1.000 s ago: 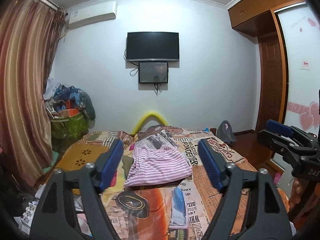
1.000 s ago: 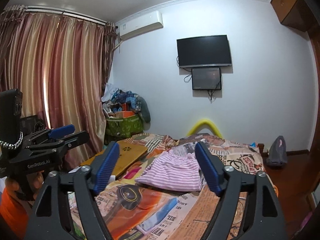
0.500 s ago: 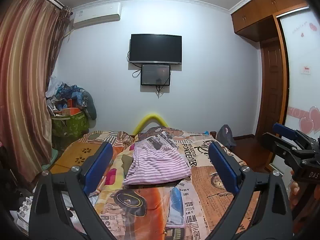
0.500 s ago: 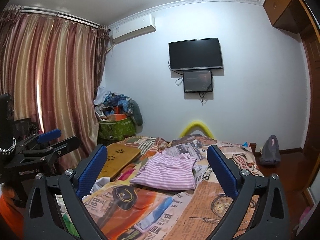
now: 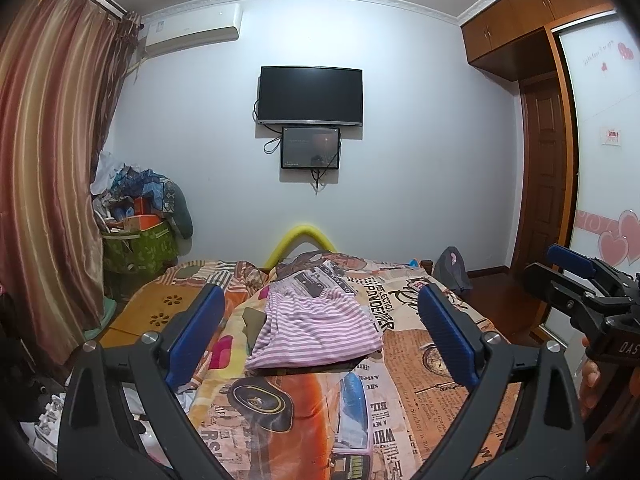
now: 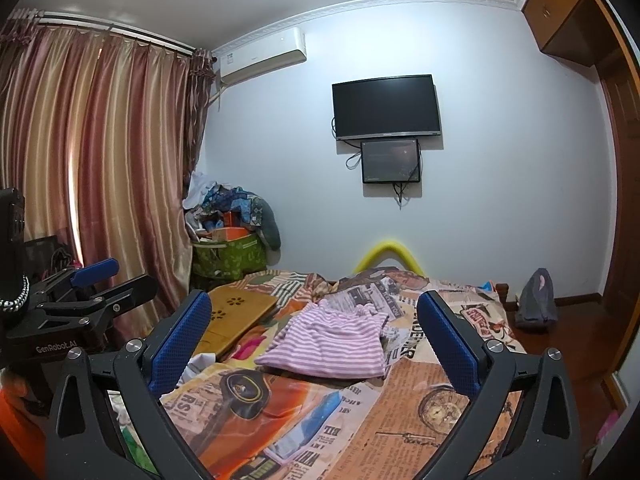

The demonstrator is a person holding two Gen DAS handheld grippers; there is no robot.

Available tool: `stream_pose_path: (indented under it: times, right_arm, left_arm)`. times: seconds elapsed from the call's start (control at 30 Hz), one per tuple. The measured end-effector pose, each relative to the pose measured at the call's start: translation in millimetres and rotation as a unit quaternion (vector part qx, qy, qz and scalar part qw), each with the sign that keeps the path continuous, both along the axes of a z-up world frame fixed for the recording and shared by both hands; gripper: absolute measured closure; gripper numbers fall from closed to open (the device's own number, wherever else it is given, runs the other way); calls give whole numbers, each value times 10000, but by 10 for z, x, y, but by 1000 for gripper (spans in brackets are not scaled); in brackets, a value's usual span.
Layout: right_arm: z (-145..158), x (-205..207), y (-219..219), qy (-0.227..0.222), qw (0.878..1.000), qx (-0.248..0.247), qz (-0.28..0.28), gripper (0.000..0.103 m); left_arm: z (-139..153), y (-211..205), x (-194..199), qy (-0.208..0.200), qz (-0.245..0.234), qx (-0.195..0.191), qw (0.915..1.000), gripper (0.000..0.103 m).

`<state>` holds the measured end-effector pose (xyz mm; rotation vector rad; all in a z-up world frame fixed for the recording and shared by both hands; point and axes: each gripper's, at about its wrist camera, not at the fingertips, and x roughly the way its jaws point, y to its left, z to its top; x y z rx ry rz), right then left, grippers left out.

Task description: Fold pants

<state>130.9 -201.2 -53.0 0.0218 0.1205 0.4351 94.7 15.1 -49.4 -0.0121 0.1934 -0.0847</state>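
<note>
Both grippers are held above the near end of the bed, clear of the fabric. Left gripper (image 5: 320,332): jaws spread wide, nothing between the blue pads (image 5: 195,334). Right gripper (image 6: 314,340): jaws spread equally wide, likewise empty. Both sets of jaws have just been opening. In the left wrist view, the right gripper appears at 3 o'clock; in the right wrist view, the left gripper appears at 9 o'clock.

Folded pink-and-white striped pants (image 5: 316,330) lie flat on the printed bedspread (image 5: 404,404), at 12 o'clock from each gripper and well apart from both. A wooden lap tray (image 6: 236,318) rests on the bed at 10 o'clock of the pants.
</note>
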Motion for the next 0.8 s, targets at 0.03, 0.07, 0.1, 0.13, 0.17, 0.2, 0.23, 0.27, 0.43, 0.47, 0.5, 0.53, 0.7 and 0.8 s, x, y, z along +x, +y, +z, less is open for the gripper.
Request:
stream_pose_path:
  times: [0.03, 0.07, 0.1, 0.13, 0.17, 0.2, 0.23, 0.27, 0.43, 0.47, 0.5, 0.53, 0.7, 0.8]
  right_arm:
    - [7, -7, 0, 7, 10000, -3, -1, 1]
    - [6, -2, -2, 12, 10000, -6, -6, 1]
    - [9, -4, -1, 15, 10000, -16, -10, 1]
    - [9, 1, -4, 17, 10000, -22, -11, 1]
    - [13, -5, -3, 15, 10000, -29, -15, 1]
    - [14, 0, -2, 19, 10000, -34, -20, 1]
    - [22, -6, -4, 19, 10000, -35, -25, 1]
    - [21, -5, -4, 23, 10000, -35, -30, 1]
    - [32, -14, -18, 36, 10000, -40, -43, 1]
    - [30, -9, -17, 37, 10000, -44, -49, 1]
    - [28, -4, -17, 37, 10000, -48, -56, 1]
    - [34, -9, -20, 37, 10000, -51, -61, 1]
    - [28, 3, -24, 50, 9999, -61, -70, 1]
    - [26, 9, -27, 56, 9999, -63, -82, 1]
  left_arm:
    - [2, -3, -1, 1, 7, -2, 10000, 5]
    - [0, -4, 0, 1, 8, 5, 10000, 5]
    - [-4, -7, 2, 1, 6, 16, 10000, 4]
    - [-6, -11, 7, 4, -4, 24, 10000, 4]
    - [-9, -14, 9, 10, -15, 31, 10000, 4]
    - [-13, -13, 8, 10, -25, 36, 10000, 4]
    - [-13, -11, 8, 8, -26, 38, 10000, 4]
    - [-14, -12, 9, 9, -25, 37, 10000, 4]
    - [-25, -12, 18, 26, -51, 22, 10000, 4]
    - [-30, -15, 21, 31, -58, 16, 10000, 4]
    - [-24, -8, 22, 36, -66, 16, 10000, 4]
    - [-27, -11, 25, 43, -71, 17, 10000, 4]
    - [-22, -14, 32, 57, -105, 18, 9999, 4]
    - [-19, -16, 33, 52, -114, 37, 9999, 4]
